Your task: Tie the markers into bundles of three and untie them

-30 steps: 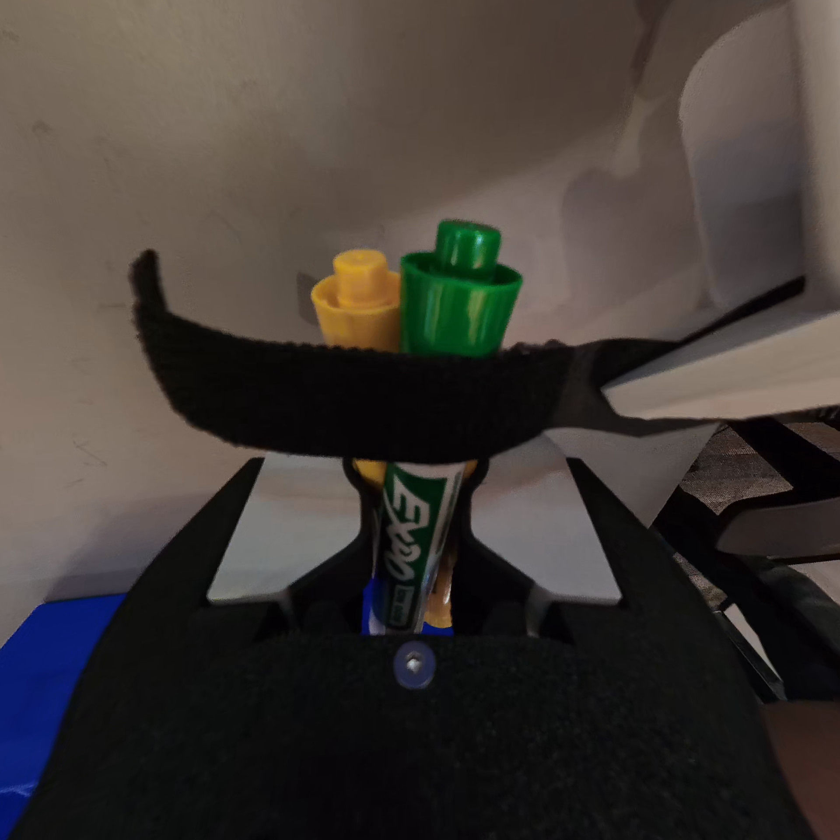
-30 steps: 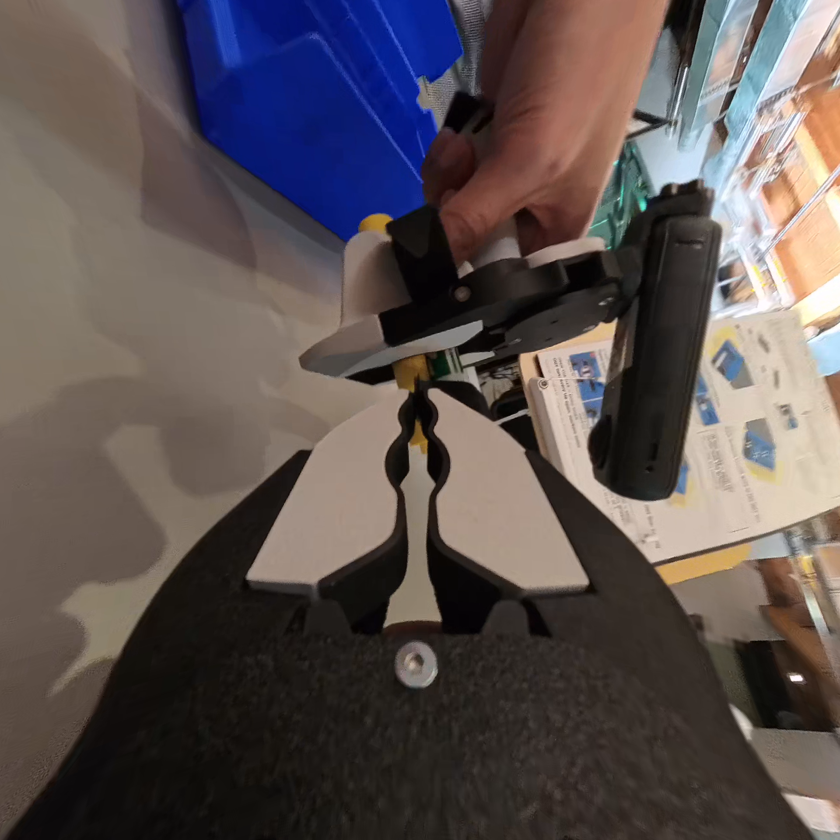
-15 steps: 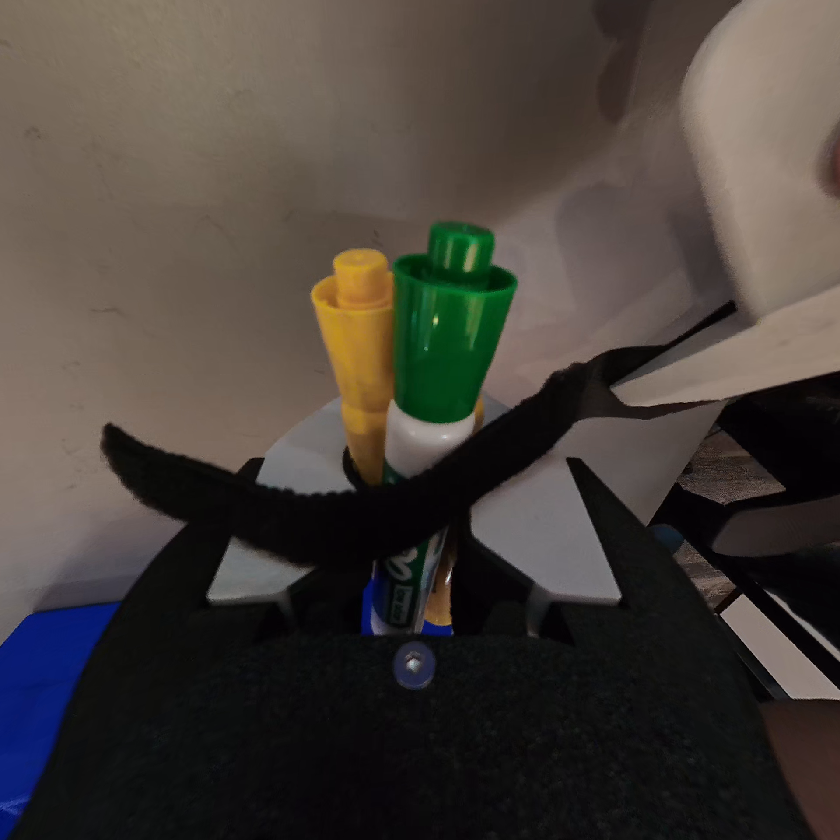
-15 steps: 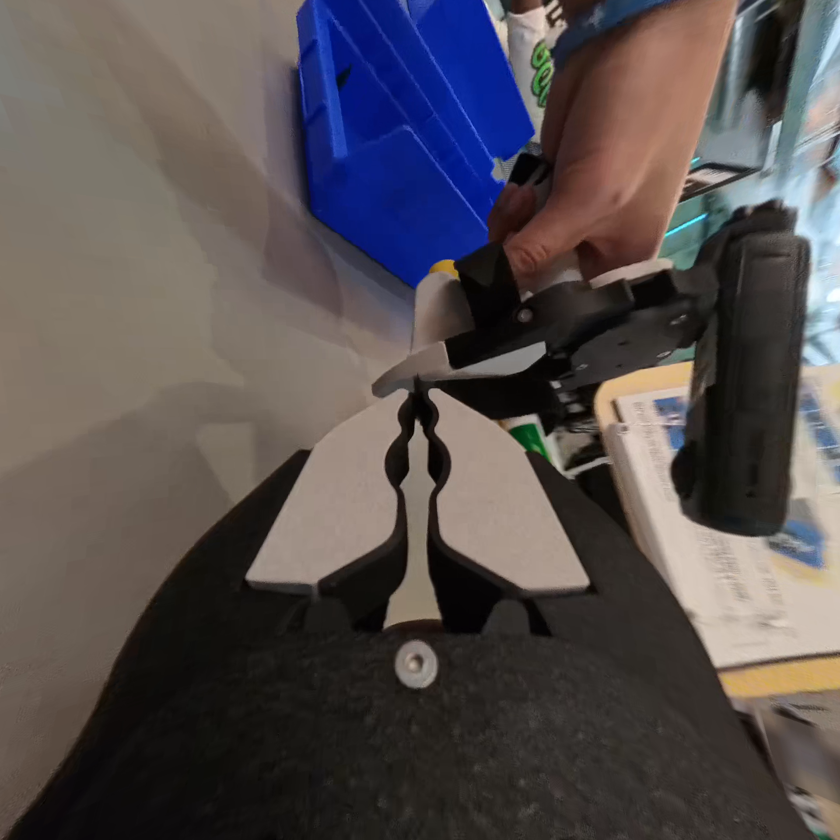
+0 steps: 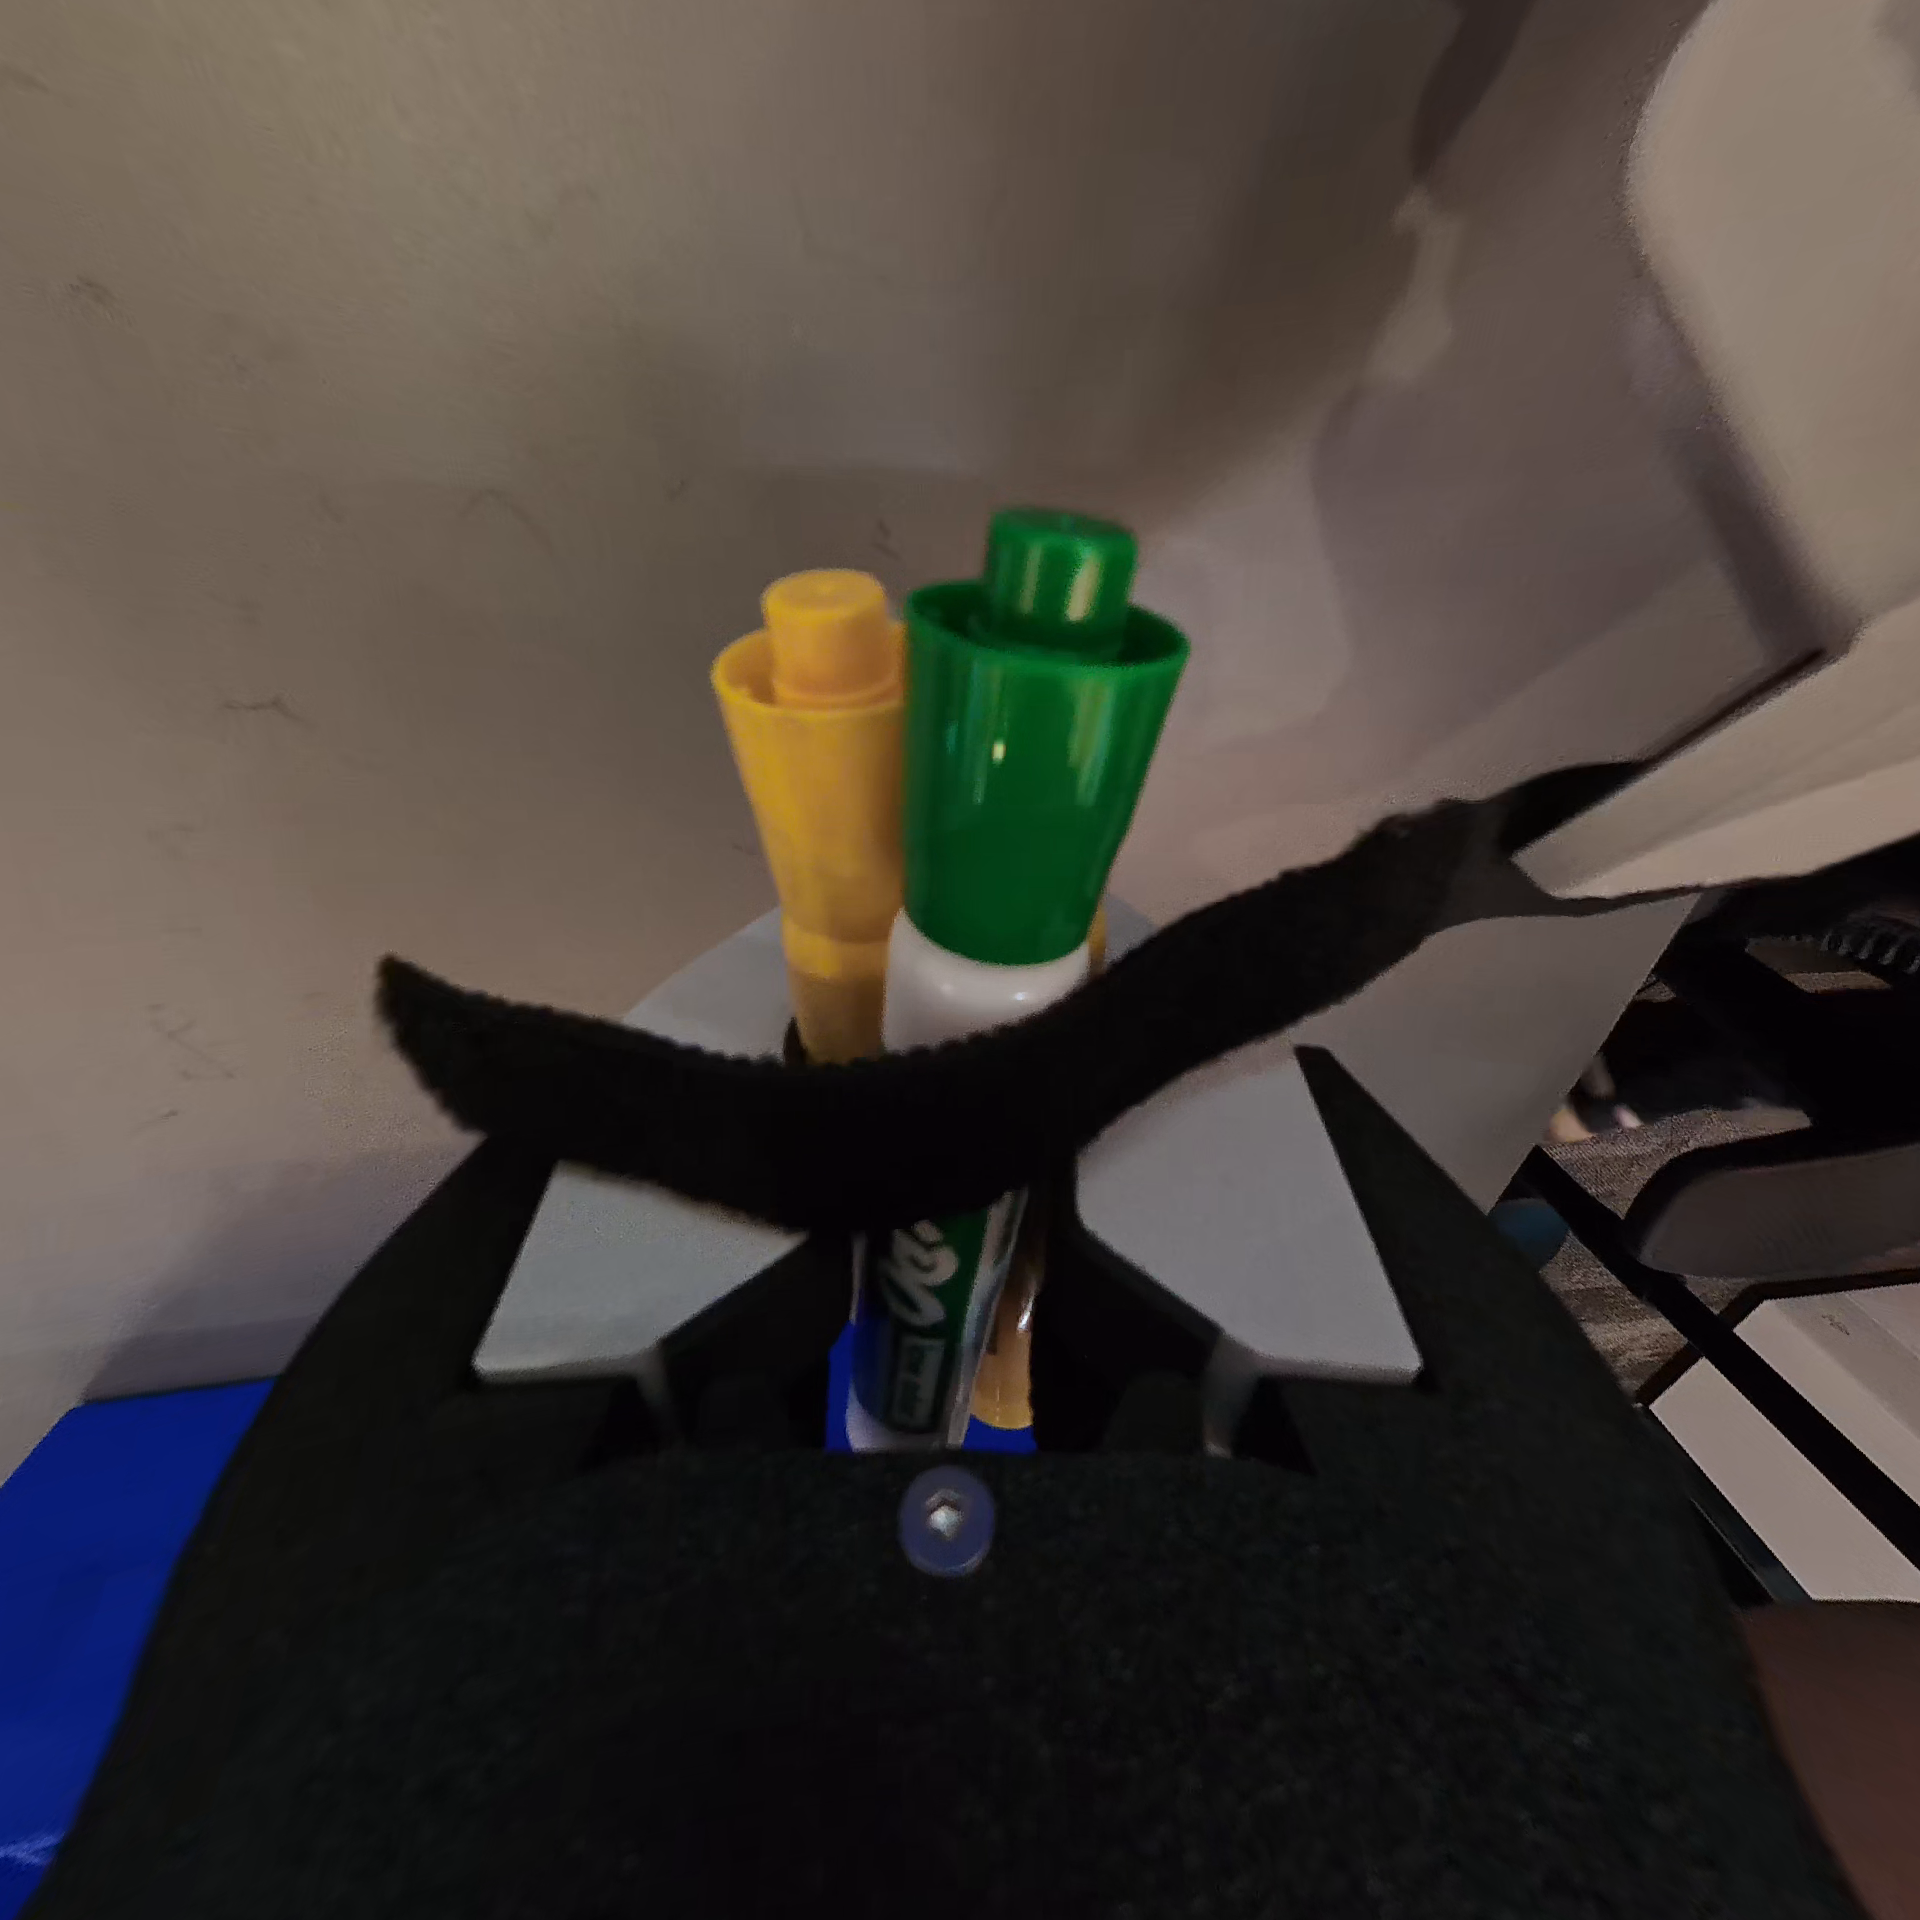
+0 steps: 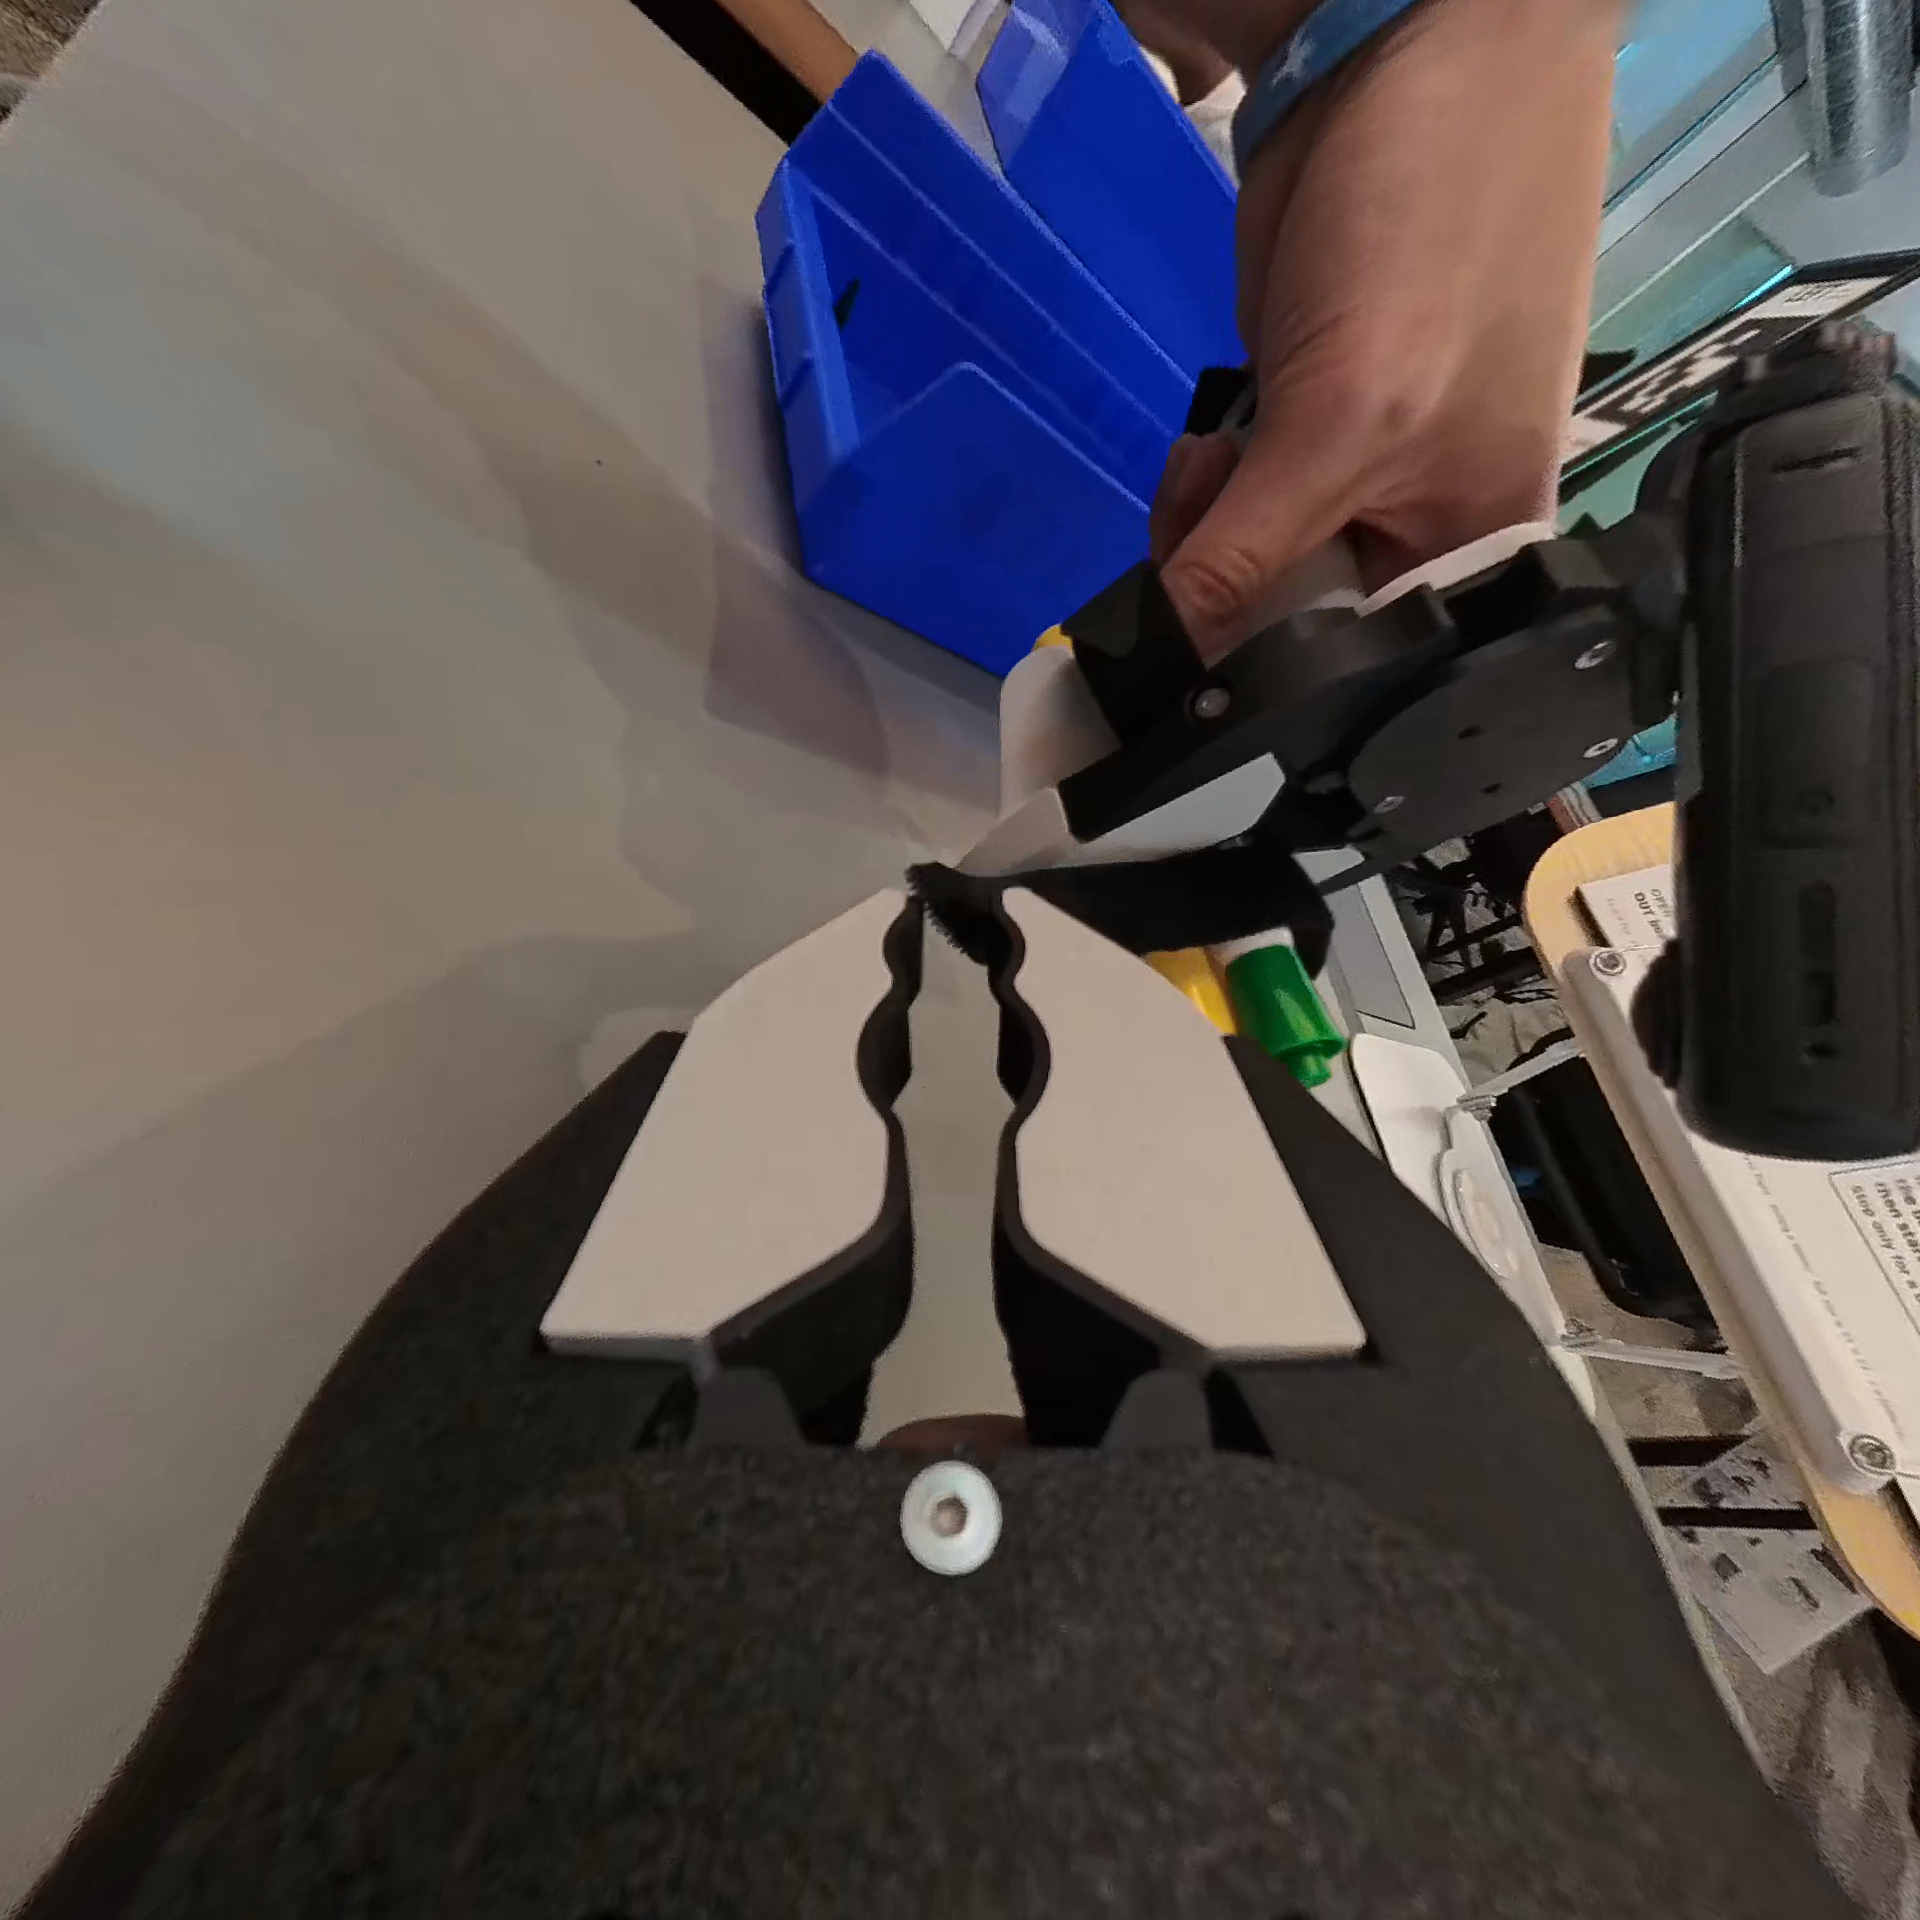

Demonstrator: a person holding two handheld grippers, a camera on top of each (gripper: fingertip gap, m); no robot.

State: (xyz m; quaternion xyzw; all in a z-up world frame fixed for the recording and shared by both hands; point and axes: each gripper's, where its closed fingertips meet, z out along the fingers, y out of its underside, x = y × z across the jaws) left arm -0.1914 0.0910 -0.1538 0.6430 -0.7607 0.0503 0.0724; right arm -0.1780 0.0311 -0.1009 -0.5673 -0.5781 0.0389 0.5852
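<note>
My left gripper (image 5: 956, 997) is shut on upright markers: a green-capped marker (image 5: 1029, 769) and a yellow marker (image 5: 821, 790). A bit of blue shows low between the fingers; I cannot tell what it is. A black hook-and-loop strap (image 5: 831, 1122) drapes across the front of the marker barrels, below the caps. Its left end hangs free. My right gripper (image 6: 951, 914) is shut on the strap's other end (image 6: 1143, 894) and also shows in the left wrist view (image 5: 1548, 883). The green cap (image 6: 1278, 1008) and the left gripper (image 6: 1195, 790), held by a hand, show in the right wrist view.
Blue plastic bins (image 6: 966, 416) stand on the pale tabletop (image 6: 312, 623) just behind the left gripper. A board with printed sheets (image 6: 1766, 1299) lies at the right. A blue bin corner (image 5: 94, 1558) shows at lower left.
The strap has dropped from just under the caps to the marker barrels and now slants up to the right. The right gripper has swung round, so the marker caps now show in its view.
</note>
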